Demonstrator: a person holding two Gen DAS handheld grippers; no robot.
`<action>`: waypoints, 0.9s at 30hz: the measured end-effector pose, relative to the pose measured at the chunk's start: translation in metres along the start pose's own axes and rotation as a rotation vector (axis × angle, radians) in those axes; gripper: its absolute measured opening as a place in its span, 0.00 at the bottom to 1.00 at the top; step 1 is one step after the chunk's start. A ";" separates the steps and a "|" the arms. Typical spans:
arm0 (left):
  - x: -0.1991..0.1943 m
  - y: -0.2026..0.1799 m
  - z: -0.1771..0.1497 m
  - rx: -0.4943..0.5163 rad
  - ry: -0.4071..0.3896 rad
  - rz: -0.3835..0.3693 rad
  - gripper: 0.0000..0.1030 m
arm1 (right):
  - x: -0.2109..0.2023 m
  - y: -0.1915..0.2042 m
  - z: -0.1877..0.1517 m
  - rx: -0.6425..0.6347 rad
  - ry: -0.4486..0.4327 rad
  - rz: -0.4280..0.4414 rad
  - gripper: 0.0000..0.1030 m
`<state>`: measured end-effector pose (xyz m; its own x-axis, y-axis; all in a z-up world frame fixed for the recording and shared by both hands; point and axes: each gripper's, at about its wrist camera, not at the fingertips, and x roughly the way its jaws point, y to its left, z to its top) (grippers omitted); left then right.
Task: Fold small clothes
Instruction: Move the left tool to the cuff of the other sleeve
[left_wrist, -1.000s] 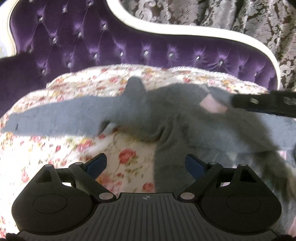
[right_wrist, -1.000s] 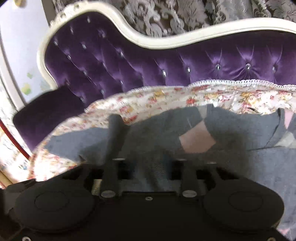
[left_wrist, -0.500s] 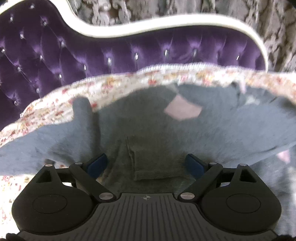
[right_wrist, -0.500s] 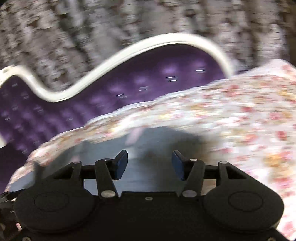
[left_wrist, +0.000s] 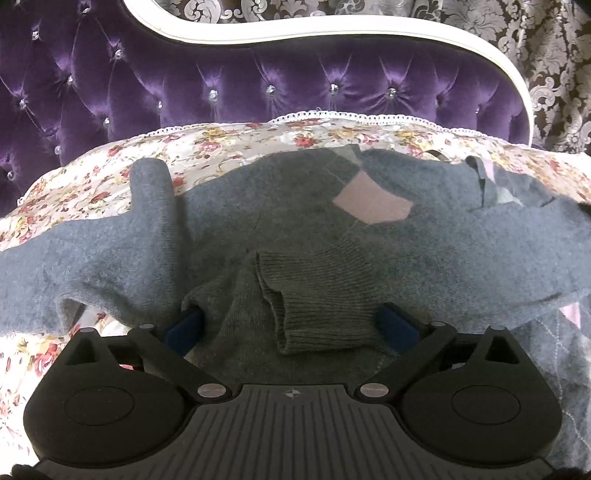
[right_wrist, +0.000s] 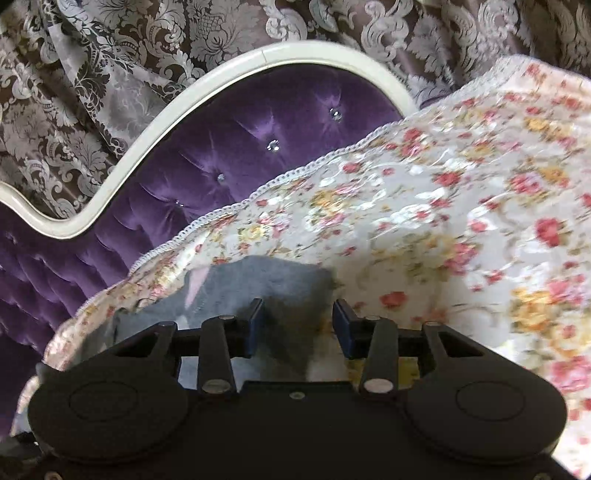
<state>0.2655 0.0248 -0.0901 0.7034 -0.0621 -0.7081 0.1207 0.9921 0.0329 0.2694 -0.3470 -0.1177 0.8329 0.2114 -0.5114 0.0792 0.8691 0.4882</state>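
A small grey-blue knit sweater (left_wrist: 258, 206) with a pink diamond patch (left_wrist: 373, 205) lies spread across the floral cover. Its ribbed cuff (left_wrist: 317, 295) lies folded over the body, right in front of my left gripper (left_wrist: 291, 325). The left gripper is open, its blue pads on either side of the cuff, holding nothing. One sleeve (left_wrist: 74, 254) stretches to the left. In the right wrist view an edge of the sweater (right_wrist: 266, 284) lies by my right gripper (right_wrist: 297, 325), which is open and empty just above it.
The floral cover (right_wrist: 443, 206) drapes a purple tufted sofa back (left_wrist: 258, 81) with a white frame (right_wrist: 155, 136). Patterned curtains (right_wrist: 147, 44) hang behind. The cover's lace edge (left_wrist: 332, 116) runs along the sofa back.
The right gripper let go of the sweater, opened and swung to the right edge. The left gripper moved right over the sweater's middle, onto the folded cuff.
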 end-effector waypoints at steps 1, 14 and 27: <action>0.000 0.000 0.000 0.001 0.000 -0.001 1.00 | 0.004 0.002 0.000 -0.005 0.009 -0.001 0.38; -0.001 0.001 -0.002 -0.008 -0.030 -0.003 1.00 | 0.024 0.012 0.025 -0.177 0.089 -0.206 0.22; -0.002 0.004 -0.004 -0.024 -0.054 -0.009 1.00 | -0.032 0.024 -0.036 -0.294 0.070 -0.283 0.58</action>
<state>0.2614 0.0293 -0.0911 0.7392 -0.0767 -0.6691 0.1110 0.9938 0.0088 0.2247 -0.3172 -0.1150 0.7605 -0.0334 -0.6485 0.1314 0.9859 0.1033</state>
